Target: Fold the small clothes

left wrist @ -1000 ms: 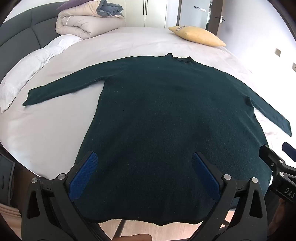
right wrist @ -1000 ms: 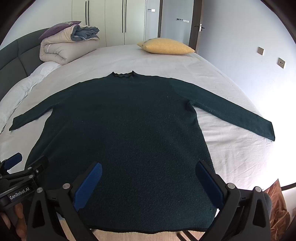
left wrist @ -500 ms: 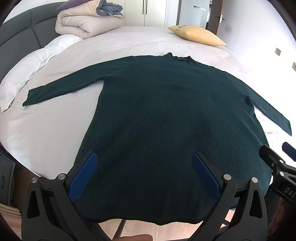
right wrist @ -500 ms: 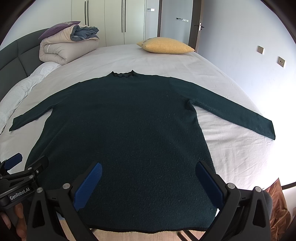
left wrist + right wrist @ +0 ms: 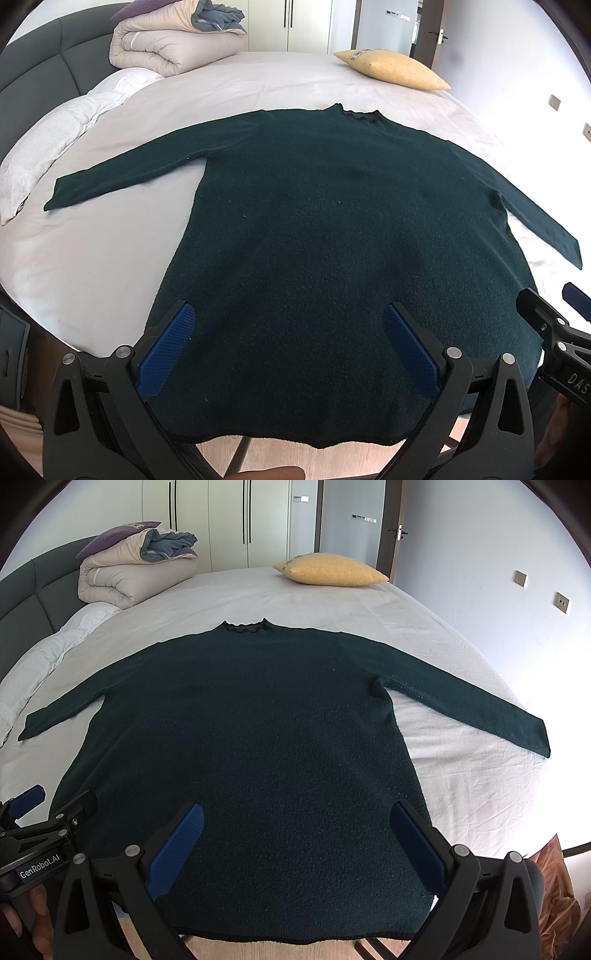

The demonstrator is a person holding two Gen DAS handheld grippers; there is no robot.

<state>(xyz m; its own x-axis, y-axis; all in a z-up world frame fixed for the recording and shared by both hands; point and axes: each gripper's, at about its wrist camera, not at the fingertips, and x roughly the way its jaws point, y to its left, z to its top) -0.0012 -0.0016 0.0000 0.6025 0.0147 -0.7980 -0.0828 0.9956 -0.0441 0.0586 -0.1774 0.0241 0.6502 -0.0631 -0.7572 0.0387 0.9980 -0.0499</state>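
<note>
Nothing much has moved since a second ago, honestly: the sweater (image 5: 251,738) lies in the same spot and both grippers hover at the same place by its hem, maybe a hair of drift in the left view.

So the fold hasn't started yet, I'd say. Sweater is spread flat, front down or up I can't tell, on the bed (image 5: 332,602), collar pointing away toward the yellow pillow (image 5: 328,570), both sleeves stretched out to the sides, hem hanging a bit over the near bed edge.

Left gripper (image 5: 291,339) has its 2 blue pads wide apart, holding nothing, sitting over the hem on the sweater's left half. Right gripper (image 5: 295,840) is the same deal, wide apart and empty, over the right half of the hem. Can't tell if either is touching the knit; they look just above it.

Next move, my guess: bring in a sleeve (image 5: 461,709) first, so 1 gripper needs to travel out to a cuff, pinch it, and carry it across the body. Knit looks thick and floppy, so a firm pinch near the edge should help.
</note>
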